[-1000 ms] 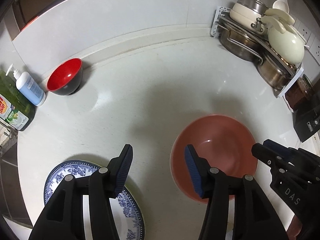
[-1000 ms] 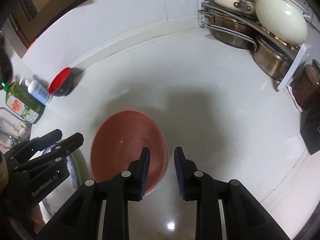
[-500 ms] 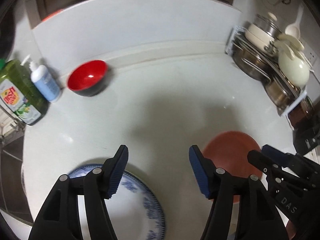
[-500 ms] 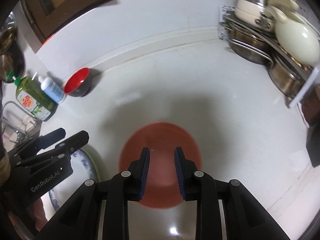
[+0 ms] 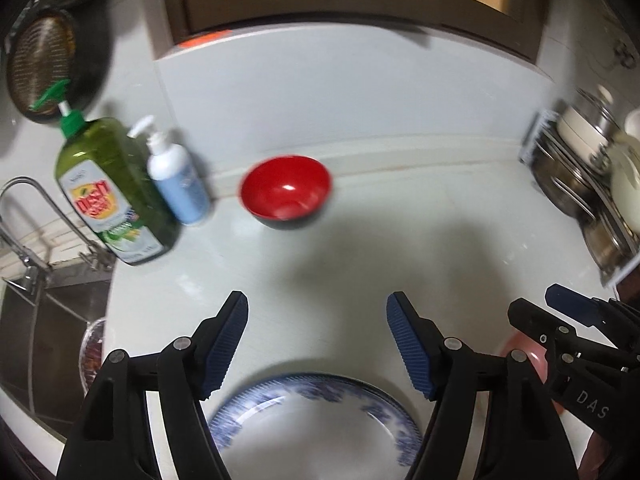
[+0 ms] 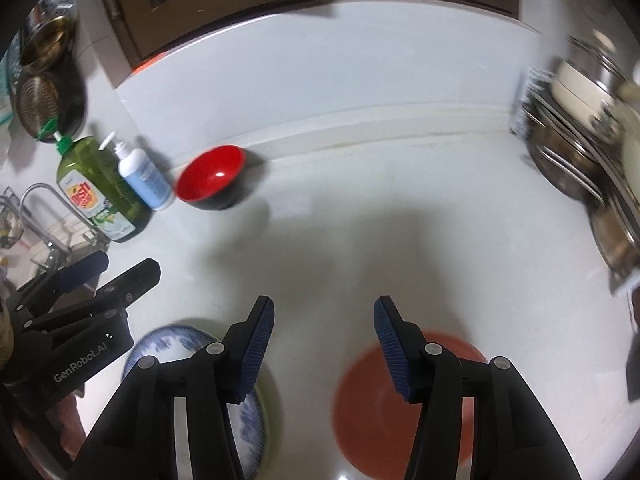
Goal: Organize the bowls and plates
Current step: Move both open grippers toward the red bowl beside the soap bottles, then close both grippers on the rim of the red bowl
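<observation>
We hold both grippers above the white countertop point(image 5: 400, 240), each with nothing between its fingers. The left gripper point(image 5: 316, 344) stands with its jaws spread wide; directly beneath and just behind its fingertips lies the blue-and-white plate point(image 5: 316, 420), flat on the counter and partly hidden by the gripper's arms. Ahead of this gripper, well apart from it and near the back wall, sits the red bowl point(image 5: 286, 192), upright, with a dark outer wall. To the left of the bowl, just beside it, stand a white-and-blue pump bottle point(image 5: 178, 184) and, touching or nearly touching that, a green dish-soap bottle point(image 5: 108, 192). Further left we see a tap point(image 5: 36, 216) over a sink point(image 5: 52, 332).

The right gripper point(image 6: 324, 340) also stands wide apart. Below its right finger lies the terracotta plate point(image 6: 368, 408), flat on the counter; the blue-and-white plate point(image 6: 168, 340) lies below and to the left of its left finger, near the terracotta plate but not touching it. The red bowl point(image 6: 212, 178) is ahead and to the left. To the far right of both grippers, a rack of pots point(image 6: 580, 152) appears blurred. From the left wrist view, the right gripper point(image 5: 560, 312) enters at the right edge, over a sliver of the terracotta plate point(image 5: 528, 356).
</observation>
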`<state>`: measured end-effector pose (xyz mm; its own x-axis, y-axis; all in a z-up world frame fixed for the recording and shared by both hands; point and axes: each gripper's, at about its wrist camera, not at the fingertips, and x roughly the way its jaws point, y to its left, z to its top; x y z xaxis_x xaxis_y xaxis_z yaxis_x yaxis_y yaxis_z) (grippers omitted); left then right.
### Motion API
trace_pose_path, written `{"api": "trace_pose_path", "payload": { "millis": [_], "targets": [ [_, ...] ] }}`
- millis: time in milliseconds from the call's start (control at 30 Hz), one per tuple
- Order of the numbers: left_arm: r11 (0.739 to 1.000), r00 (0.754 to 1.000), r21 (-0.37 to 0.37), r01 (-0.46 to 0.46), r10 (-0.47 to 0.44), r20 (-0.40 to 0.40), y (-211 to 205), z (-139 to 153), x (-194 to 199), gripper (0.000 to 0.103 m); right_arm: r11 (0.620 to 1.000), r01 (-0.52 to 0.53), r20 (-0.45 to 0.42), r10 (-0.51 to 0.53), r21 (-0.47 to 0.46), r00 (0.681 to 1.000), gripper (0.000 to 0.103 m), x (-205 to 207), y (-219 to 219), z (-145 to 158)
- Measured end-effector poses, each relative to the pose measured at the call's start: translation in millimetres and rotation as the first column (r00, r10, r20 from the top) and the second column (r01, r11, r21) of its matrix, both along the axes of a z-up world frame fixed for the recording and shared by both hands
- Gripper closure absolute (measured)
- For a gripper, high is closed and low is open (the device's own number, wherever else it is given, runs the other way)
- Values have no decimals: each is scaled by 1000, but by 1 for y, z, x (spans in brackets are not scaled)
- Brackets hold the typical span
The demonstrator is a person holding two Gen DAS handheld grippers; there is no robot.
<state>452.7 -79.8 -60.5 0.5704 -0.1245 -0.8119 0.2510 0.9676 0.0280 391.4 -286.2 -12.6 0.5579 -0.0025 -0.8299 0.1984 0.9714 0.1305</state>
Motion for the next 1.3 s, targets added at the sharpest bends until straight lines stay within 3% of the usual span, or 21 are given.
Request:
{"api": "trace_pose_path", "payload": {
  "millis": [633,900,1300],
  "targets": [
    [993,995,64,-98,99,-5,57,-13,82,28,996,-85,-2,85,28,996,50,101,50,-3],
    [992,993,56,-110,112,-47,62,-25,124,28,995,-87,7,86,43,996,50,147,55,-3],
    [992,986,56,-116,122,-116,55,-52,178,28,994,-100,-55,103,48,993,50,212,60,-27]
  ]
}}
